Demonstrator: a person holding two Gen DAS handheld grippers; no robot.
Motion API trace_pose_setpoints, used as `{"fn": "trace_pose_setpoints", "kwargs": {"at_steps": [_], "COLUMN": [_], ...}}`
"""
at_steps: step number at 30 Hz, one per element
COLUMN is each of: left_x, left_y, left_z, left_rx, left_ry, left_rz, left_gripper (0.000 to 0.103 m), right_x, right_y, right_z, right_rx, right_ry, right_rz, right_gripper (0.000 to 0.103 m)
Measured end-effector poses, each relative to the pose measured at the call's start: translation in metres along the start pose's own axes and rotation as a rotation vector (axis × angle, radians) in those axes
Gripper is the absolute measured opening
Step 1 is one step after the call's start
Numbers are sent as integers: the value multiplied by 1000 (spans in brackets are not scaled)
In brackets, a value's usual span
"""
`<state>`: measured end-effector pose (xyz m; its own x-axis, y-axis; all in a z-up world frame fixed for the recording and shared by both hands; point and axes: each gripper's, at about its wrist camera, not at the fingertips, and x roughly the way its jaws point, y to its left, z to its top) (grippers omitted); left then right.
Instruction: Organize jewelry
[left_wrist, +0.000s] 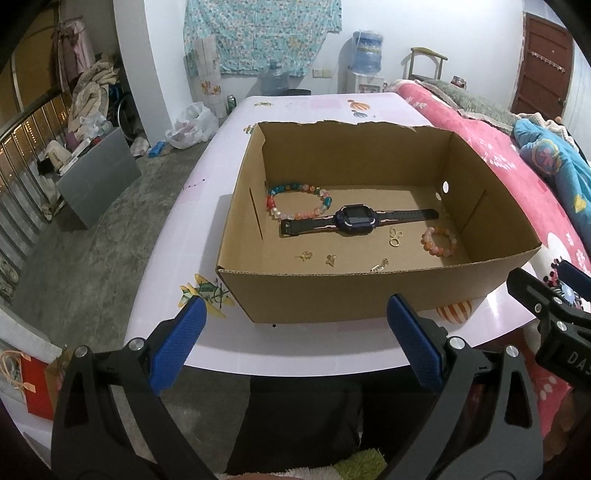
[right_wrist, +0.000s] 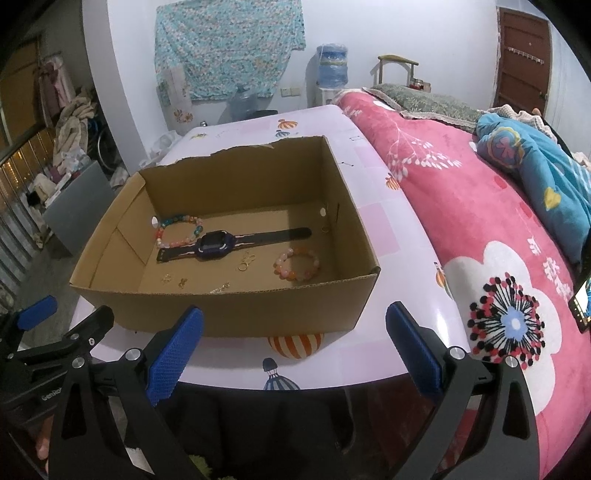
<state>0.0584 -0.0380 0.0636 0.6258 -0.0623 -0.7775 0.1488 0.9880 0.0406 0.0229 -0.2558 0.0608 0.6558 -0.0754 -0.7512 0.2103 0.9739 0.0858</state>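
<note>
An open cardboard box (left_wrist: 332, 291) (right_wrist: 236, 310) stands on the pale pink table (left_wrist: 221, 347) (right_wrist: 399, 258). Inside lie a dark smartwatch (left_wrist: 356, 220) (right_wrist: 216, 244), a multicoloured bead bracelet (left_wrist: 299, 201) (right_wrist: 177, 230), a smaller orange-pink bead bracelet (left_wrist: 439, 242) (right_wrist: 297, 264), gold rings (left_wrist: 395, 236) (right_wrist: 245, 263) and small gold earrings (left_wrist: 317, 257) (right_wrist: 173, 280). My left gripper (left_wrist: 295, 343) hovers open before the box's near wall, holding nothing. My right gripper (right_wrist: 295, 345) is open too, at the table's front edge, empty.
A bed with a pink blanket (right_wrist: 480, 206) (left_wrist: 517, 177) borders the table's right side. To the left, the concrete floor (left_wrist: 92, 236) holds a grey crate (left_wrist: 99, 181) and piled clothes. A phone (right_wrist: 581, 302) lies at the far right edge.
</note>
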Motion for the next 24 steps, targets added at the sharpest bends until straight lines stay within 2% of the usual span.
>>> {"fn": "trace_pose_setpoints", "kwargs": {"at_steps": [24], "left_x": [3], "left_y": [0], "left_z": [-4], "left_rx": [-5], "left_ry": [11], "left_rz": [1], "left_gripper": [95], "right_x": [-1], "right_y": [2], "right_z": [0], "right_rx": [-4], "right_ry": [1], "right_rz": [-1], "right_gripper": [96]}}
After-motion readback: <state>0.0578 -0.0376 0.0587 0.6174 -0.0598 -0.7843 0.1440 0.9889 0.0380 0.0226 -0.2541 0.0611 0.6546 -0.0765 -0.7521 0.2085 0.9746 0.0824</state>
